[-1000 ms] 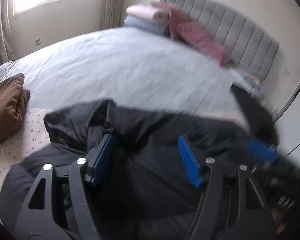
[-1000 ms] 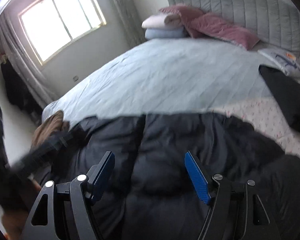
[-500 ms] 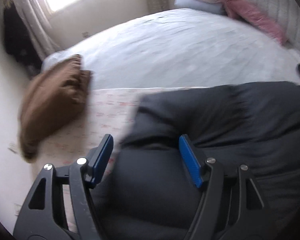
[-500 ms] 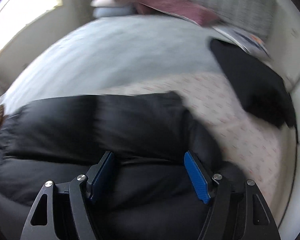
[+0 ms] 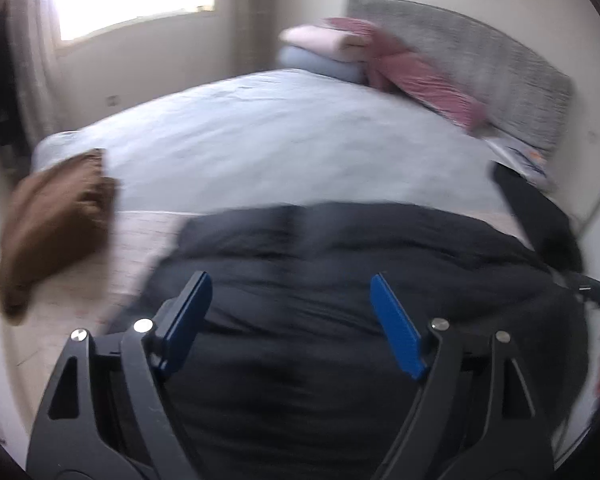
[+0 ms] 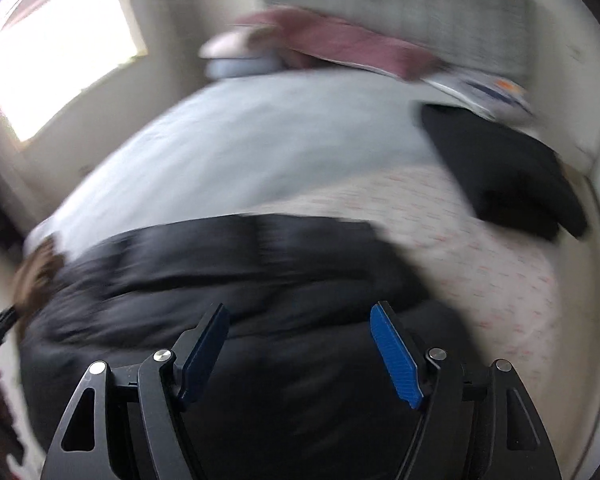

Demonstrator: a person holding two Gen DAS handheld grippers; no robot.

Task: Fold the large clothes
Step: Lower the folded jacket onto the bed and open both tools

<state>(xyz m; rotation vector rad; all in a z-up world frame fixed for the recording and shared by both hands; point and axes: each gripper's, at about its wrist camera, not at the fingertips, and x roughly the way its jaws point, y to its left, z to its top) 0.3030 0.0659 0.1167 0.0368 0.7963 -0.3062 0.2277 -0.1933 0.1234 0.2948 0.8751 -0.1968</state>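
Wider now, left tongs (image 5: 288, 300) over one black jacket (image 5: 340, 264); one brown bundle (image 5: 56, 224) beside.

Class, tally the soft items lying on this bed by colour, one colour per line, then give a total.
Black: 2, puffy jacket, folded garment
Brown: 1, bundle
Pink or maroon: 2, pillow, quilt
Pale blue: 1, pillow
Total: 6

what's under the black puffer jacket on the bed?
The black puffer jacket lies on a white floral-print sheet, which shows beside it, with pale blue bedding behind. What lies directly beneath its bulk is covered.
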